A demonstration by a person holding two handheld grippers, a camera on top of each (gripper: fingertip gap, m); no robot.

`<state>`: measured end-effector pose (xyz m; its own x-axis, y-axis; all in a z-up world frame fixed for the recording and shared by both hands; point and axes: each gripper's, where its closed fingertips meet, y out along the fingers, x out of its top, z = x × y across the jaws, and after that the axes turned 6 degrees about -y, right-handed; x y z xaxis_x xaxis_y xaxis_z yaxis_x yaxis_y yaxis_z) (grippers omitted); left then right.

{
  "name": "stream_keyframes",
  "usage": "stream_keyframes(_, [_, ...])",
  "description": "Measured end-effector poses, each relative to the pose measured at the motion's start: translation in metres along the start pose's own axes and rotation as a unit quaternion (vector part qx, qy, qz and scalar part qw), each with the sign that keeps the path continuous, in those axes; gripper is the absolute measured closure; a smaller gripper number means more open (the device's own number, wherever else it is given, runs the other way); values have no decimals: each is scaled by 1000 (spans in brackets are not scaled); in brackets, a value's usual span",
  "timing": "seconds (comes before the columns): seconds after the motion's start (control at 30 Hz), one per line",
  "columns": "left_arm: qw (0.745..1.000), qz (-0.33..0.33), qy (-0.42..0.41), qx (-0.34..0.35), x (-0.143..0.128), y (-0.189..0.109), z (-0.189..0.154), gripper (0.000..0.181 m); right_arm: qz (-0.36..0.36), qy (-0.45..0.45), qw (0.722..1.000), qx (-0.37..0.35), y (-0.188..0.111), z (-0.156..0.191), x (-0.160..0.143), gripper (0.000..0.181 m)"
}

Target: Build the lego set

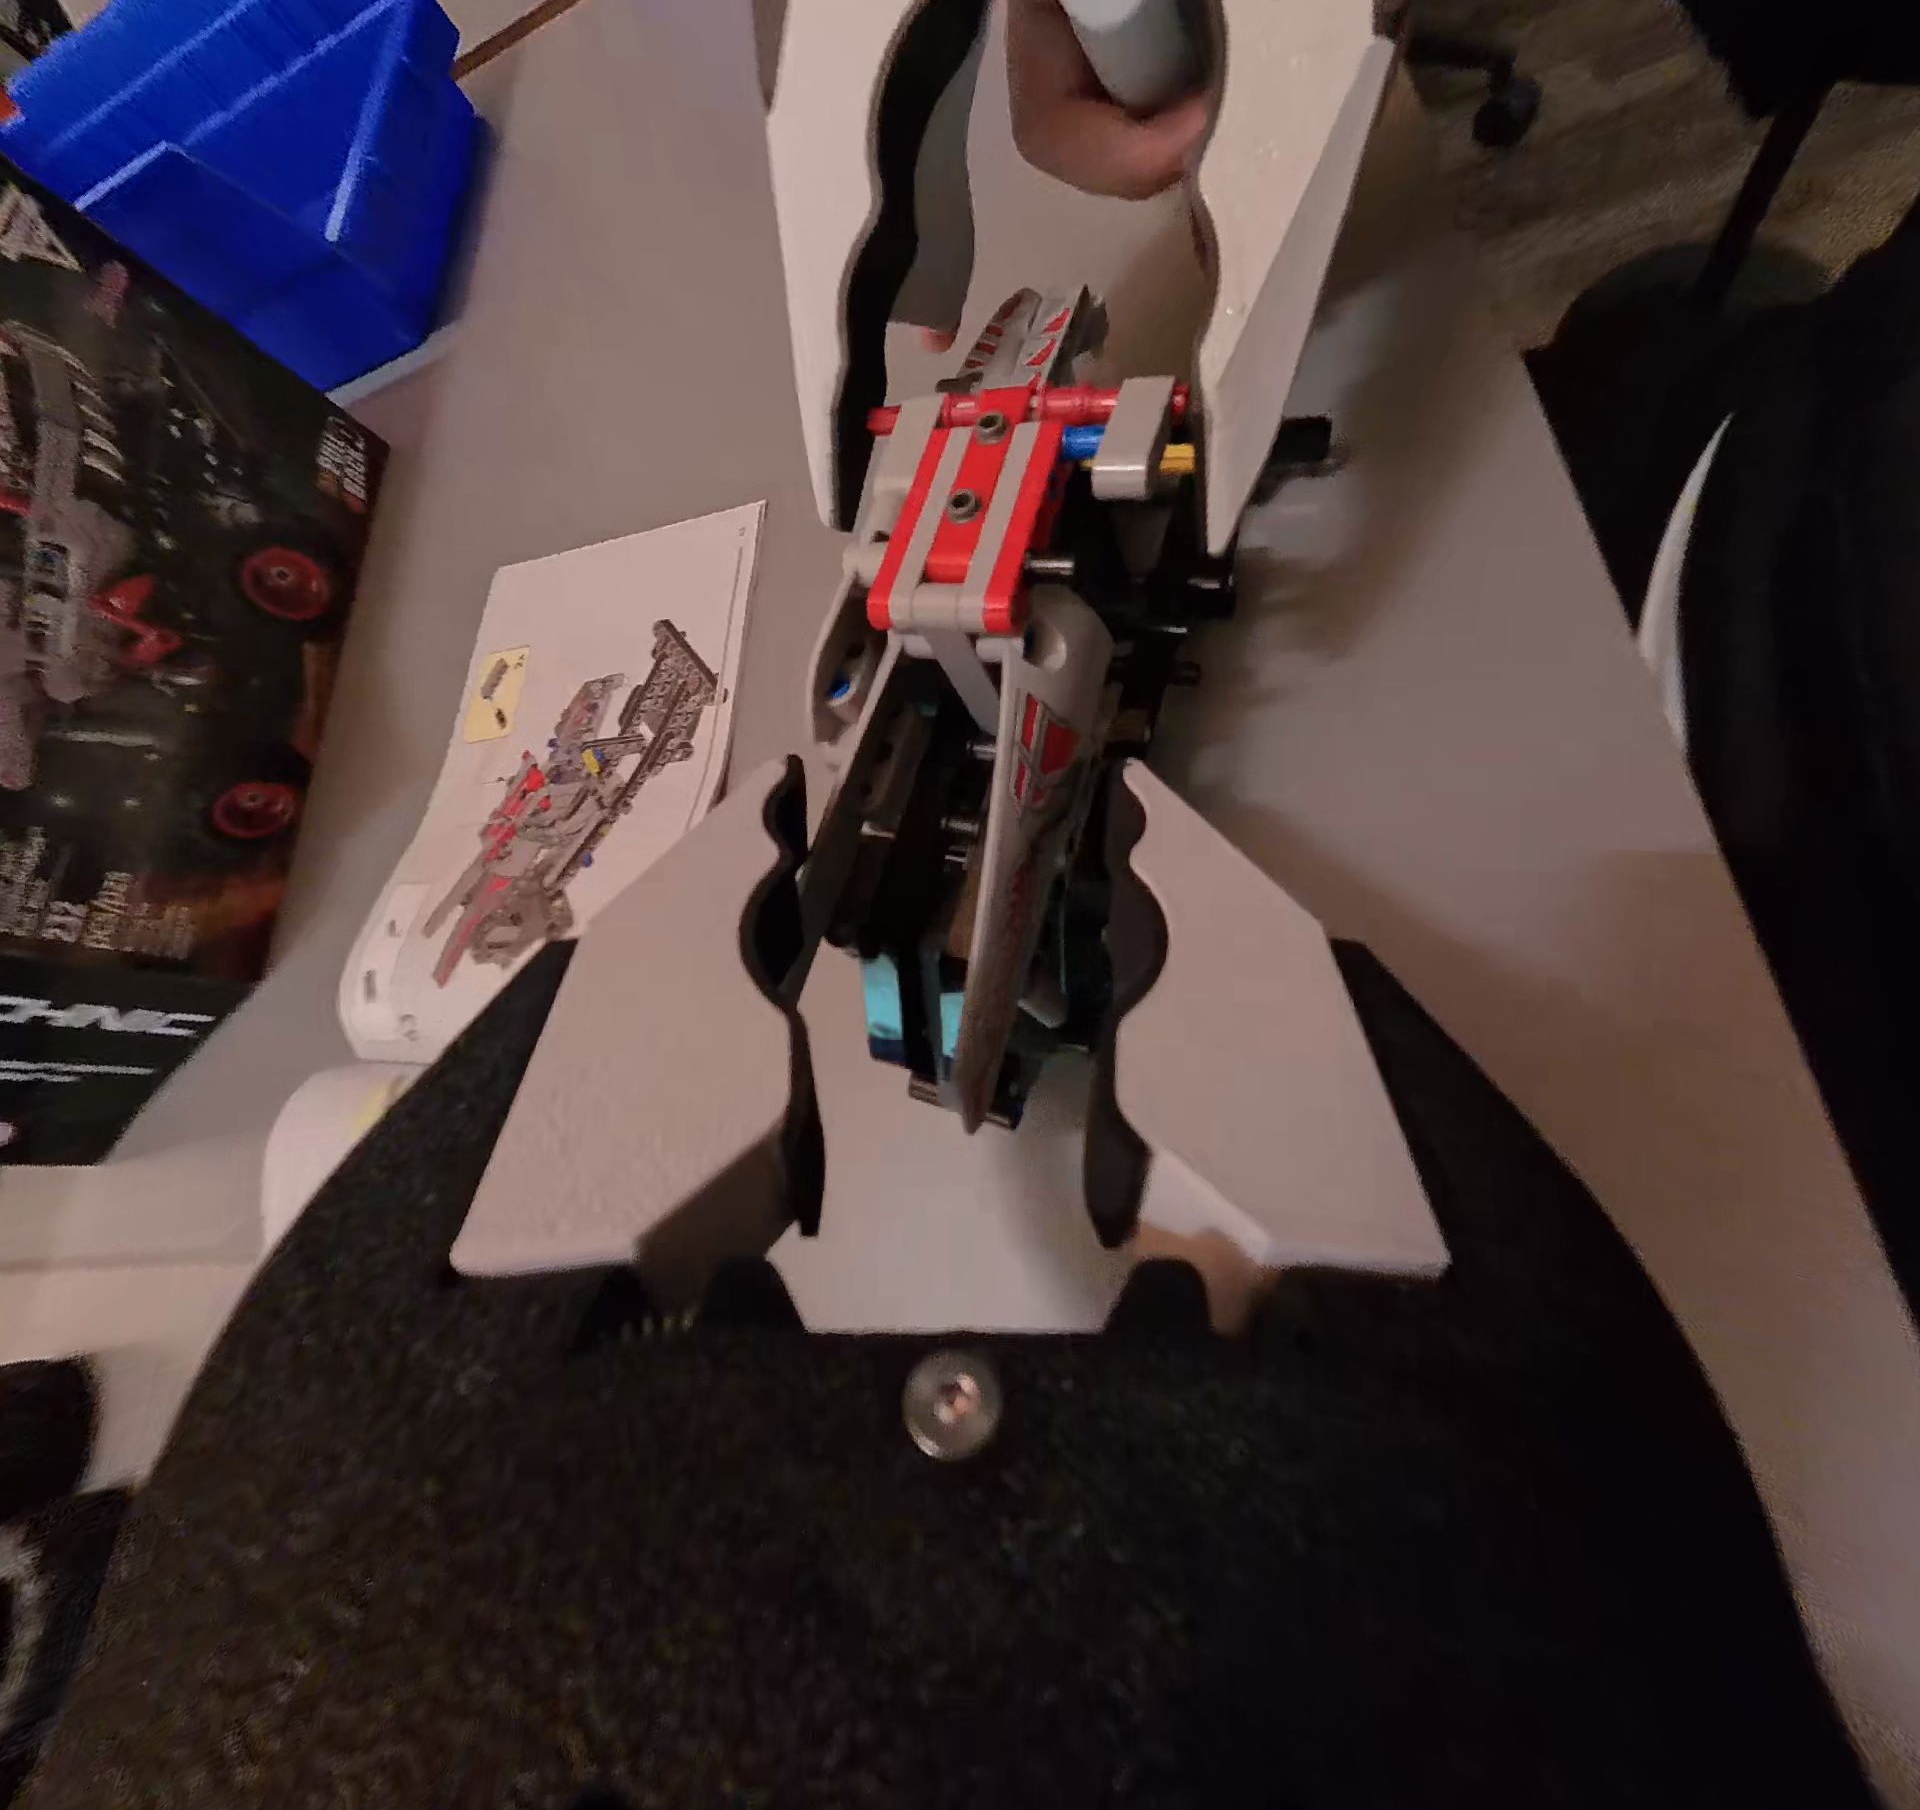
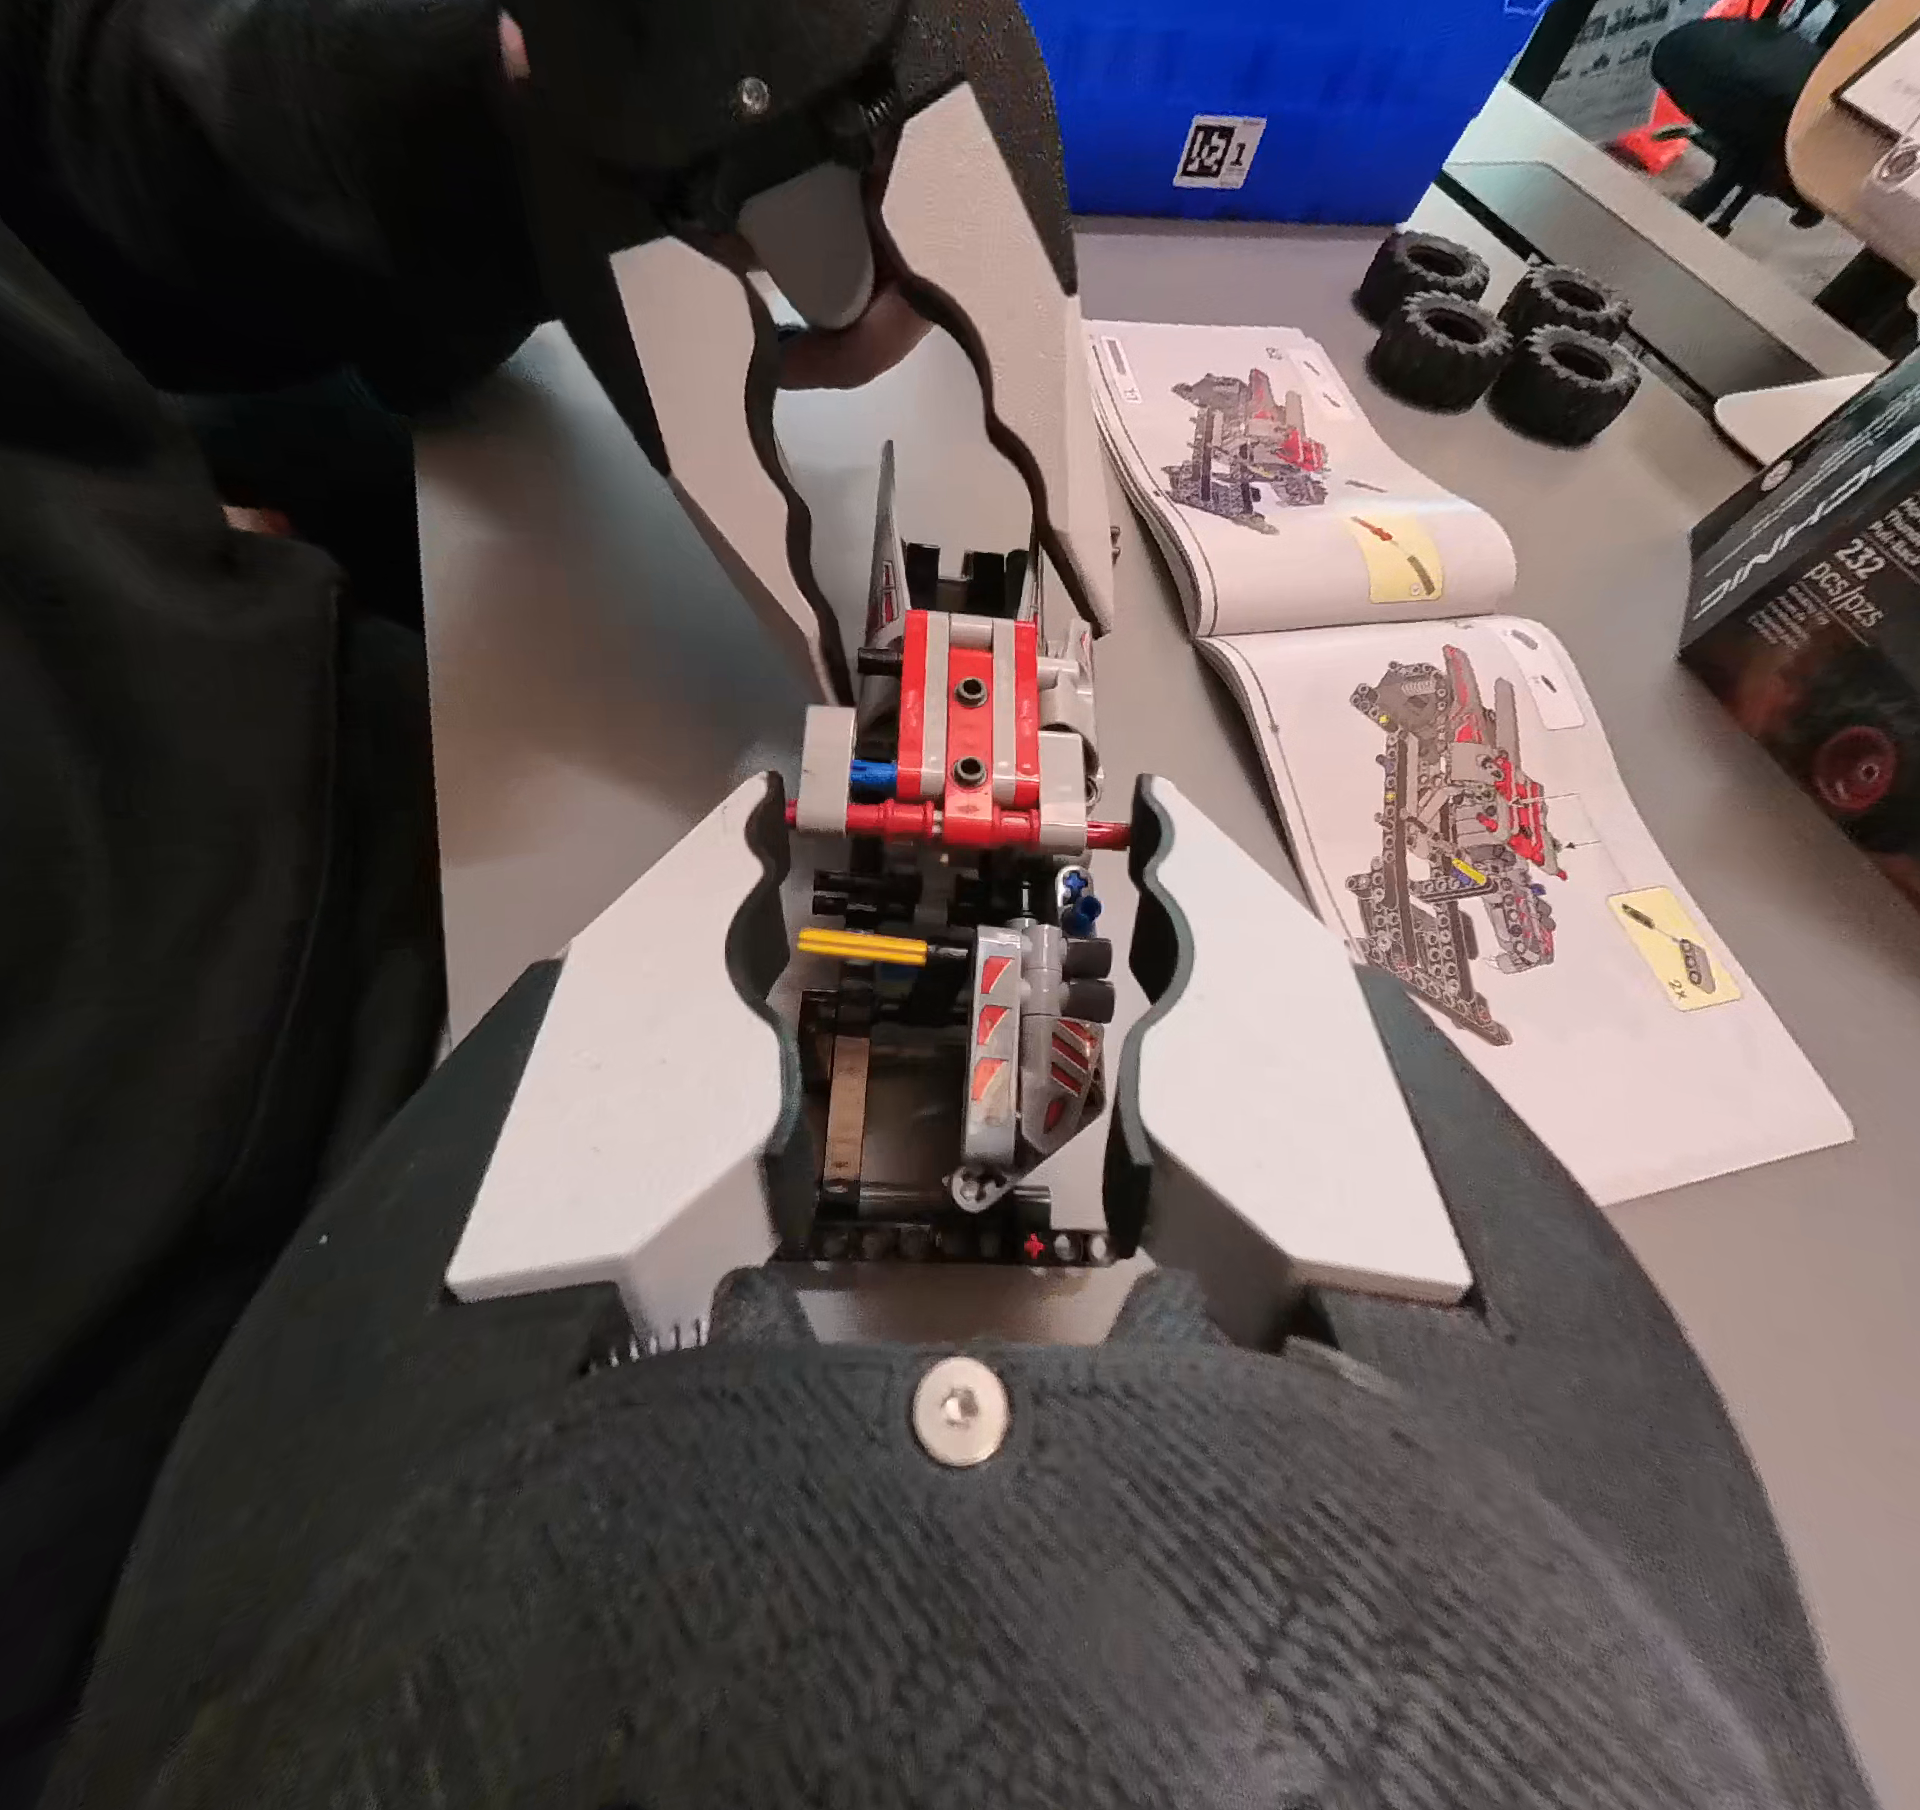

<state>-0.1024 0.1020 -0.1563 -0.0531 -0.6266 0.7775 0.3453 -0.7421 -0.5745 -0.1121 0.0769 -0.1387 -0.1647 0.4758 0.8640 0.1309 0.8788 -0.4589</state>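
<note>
Jaws of both grippers pinch the lego model (image 1: pixel 966 680) from opposite ends.

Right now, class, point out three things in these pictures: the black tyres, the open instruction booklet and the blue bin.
black tyres (image 2: pixel 1496 358): right wrist view, tread of a front tyre.
instruction booklet (image 2: pixel 1704 1085): right wrist view, bare lower corner of the near page.
blue bin (image 2: pixel 1299 77): right wrist view, front wall.

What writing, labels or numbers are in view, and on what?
Not copying wording; these bear it:
White sticker on the blue bin: printed code.
Dark box beside the booklet: white lettering.
Open booklet: tiny markings, too small.
Lego model: none seen.
</note>
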Motion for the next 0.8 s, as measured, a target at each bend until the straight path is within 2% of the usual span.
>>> stream_keyframes(0.03, [1000, -6, -24, -14, 0, -1, -1, 124, -4, 4, 1000, 0, 0, 0, 0, 116])
stream_keyframes(0.07, [998, -11, -49, -32, 0, -3, -3, 119, -7, 9, 1000, 0, 0, 1, 0, 116])
stream_keyframes(0.13, [995, -23, -86, -50, 1, -7, -2, 125, -9, 9, 1000, 2, -1, 2, 1, 116])
stream_keyframes(0.2, [995, -31, -78, -60, 0, -9, -3, 131, -8, -2, 1000, 3, -1, 4, 1, 116])
stream_keyframes(0.3, [997, -10, -42, -61, -8, -4, -8, 128, -5, -30, 1000, 1, -1, 9, 3, 116])
stream_keyframes(0.4, [999, -17, 34, -29, -6, -6, -12, 132, -1, -84, 996, -14, -1, 14, 7, 117])
stream_keyframes(0.57, [975, -43, 189, 106, -3, -14, -21, 133, 2, -259, 963, -76, -3, 34, 14, 117])
stream_keyframes(0.67, [957, -47, 238, 162, -4, -18, -26, 133, 2, -306, 947, -95, -1, 47, 14, 117])
stream_keyframes(0.8, [942, -47, 266, 199, -5, -20, -30, 133, 12, -332, 938, -102, 0, 52, 13, 115])
